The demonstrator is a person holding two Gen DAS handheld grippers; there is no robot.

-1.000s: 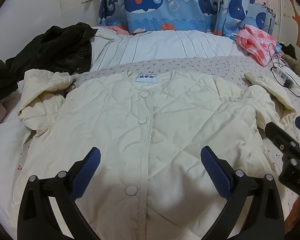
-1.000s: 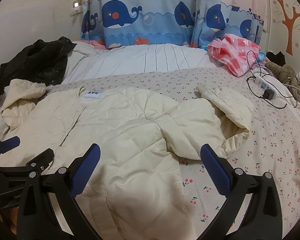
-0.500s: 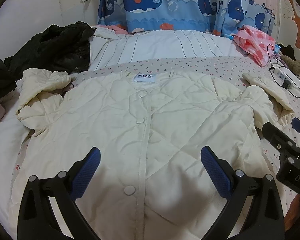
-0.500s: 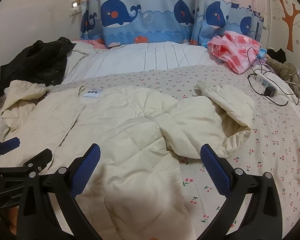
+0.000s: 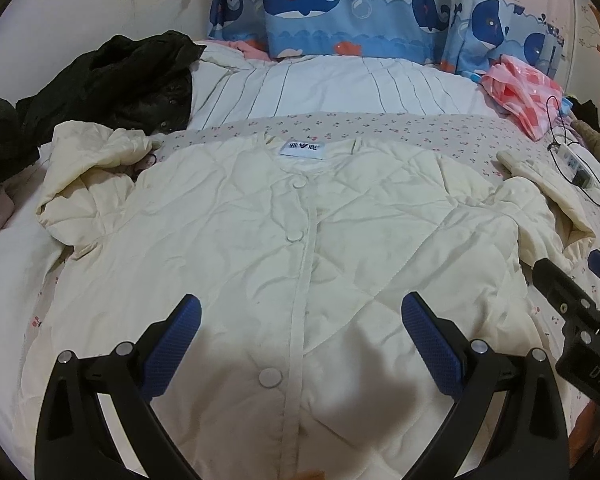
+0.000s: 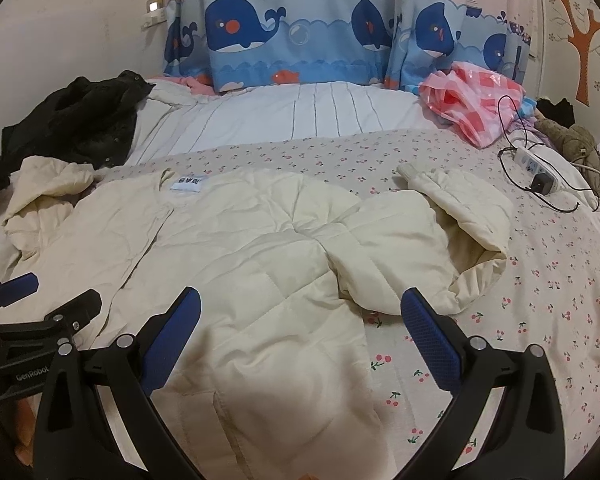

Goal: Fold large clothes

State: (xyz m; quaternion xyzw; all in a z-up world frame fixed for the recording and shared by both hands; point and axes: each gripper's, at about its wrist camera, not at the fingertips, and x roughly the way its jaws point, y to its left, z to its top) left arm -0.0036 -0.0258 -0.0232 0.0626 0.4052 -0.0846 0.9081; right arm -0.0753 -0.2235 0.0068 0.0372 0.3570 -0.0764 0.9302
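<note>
Jacket, cream and quilted, lay buttoned and front up on the bed, collar at the far side. Its right sleeve was folded back over itself. Left tool and right tool hovered spread wide above the near hem, both released and gripping nothing.

Over the last second the left gripper, its blue-padded jaws spread wide and empty, has drifted slightly, so the cream quilted button-front jacket sits a little lower and more centred in its view. The right gripper, equally wide apart and empty, has shifted a touch too, with the jacket's bunched right sleeve appearing marginally lower.
</note>
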